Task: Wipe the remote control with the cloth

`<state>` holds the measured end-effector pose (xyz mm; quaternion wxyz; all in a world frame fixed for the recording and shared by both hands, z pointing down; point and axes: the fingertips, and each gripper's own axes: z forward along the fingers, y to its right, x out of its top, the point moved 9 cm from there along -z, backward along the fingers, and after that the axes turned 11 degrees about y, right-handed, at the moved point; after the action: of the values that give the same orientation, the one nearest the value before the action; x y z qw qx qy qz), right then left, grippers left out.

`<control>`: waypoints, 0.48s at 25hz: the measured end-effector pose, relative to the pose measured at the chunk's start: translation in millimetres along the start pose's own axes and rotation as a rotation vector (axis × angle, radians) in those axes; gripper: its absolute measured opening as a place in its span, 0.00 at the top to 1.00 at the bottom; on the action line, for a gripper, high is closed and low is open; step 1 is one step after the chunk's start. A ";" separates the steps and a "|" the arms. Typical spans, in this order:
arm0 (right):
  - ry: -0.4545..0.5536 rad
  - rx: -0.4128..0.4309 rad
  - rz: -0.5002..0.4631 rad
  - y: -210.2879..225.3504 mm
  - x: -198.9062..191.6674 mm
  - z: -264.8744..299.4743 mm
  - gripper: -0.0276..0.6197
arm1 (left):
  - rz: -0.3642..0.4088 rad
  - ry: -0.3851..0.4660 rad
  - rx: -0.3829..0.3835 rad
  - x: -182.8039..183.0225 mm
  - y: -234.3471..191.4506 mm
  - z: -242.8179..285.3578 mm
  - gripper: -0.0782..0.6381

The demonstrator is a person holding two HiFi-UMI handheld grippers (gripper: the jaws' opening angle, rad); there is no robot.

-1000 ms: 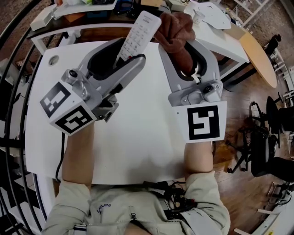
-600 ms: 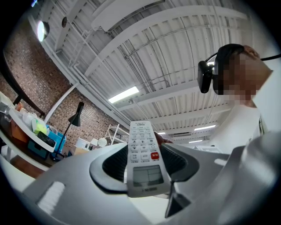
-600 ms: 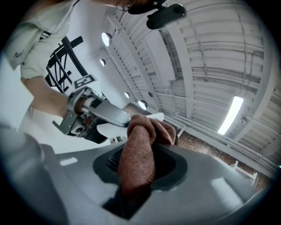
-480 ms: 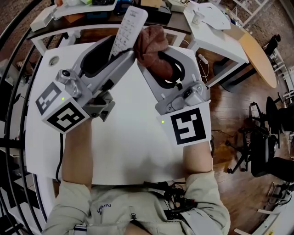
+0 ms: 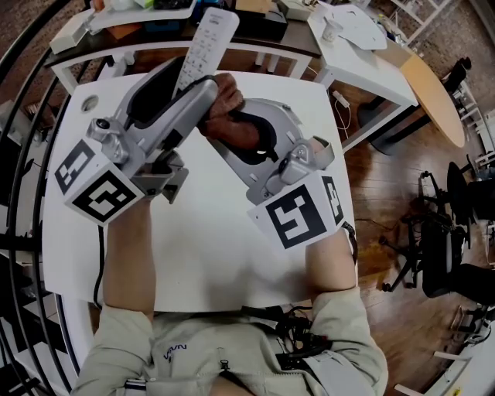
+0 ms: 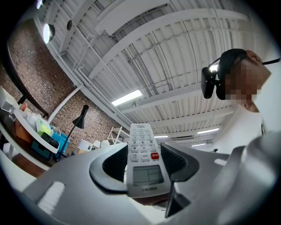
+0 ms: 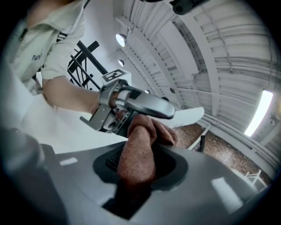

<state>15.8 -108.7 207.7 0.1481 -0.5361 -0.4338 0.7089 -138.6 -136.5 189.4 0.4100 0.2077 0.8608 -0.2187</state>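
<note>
My left gripper is shut on a white remote control, which sticks up and away past the jaws. In the left gripper view the remote faces me with its screen and buttons, clamped between both jaws of the left gripper. A bunched brown cloth is clamped in my right gripper. The cloth reaches up under the left gripper and the remote's white body. I cannot tell whether it touches the remote.
Both hands are over a white table with a cable hole at its far left. Behind it are a cluttered shelf and a second white table. A round wooden top and chairs stand on the right.
The right gripper has swung left and down with the cloth, rolling as it went, bringing the cloth from beside the remote's tip to under the left gripper's jaws. The left gripper drifted slightly left.
</note>
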 end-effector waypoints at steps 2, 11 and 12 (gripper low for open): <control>0.001 0.030 0.001 -3.2 -0.1 1.0 0.77 | 0.001 0.002 0.002 0.2 -0.1 -0.3 0.55; 0.077 0.037 0.101 17.5 -8.6 -18.4 0.77 | -0.001 0.028 0.025 1.9 -2.2 -1.6 0.55; 0.090 -0.008 0.134 23.6 -10.7 -22.3 0.77 | 0.005 0.028 0.033 1.6 -3.1 -1.4 0.55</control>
<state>45.8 -119.5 195.1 0.1176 -0.5957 -0.3928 0.6907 -142.0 -137.9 189.5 0.3949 0.2193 0.8623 -0.2288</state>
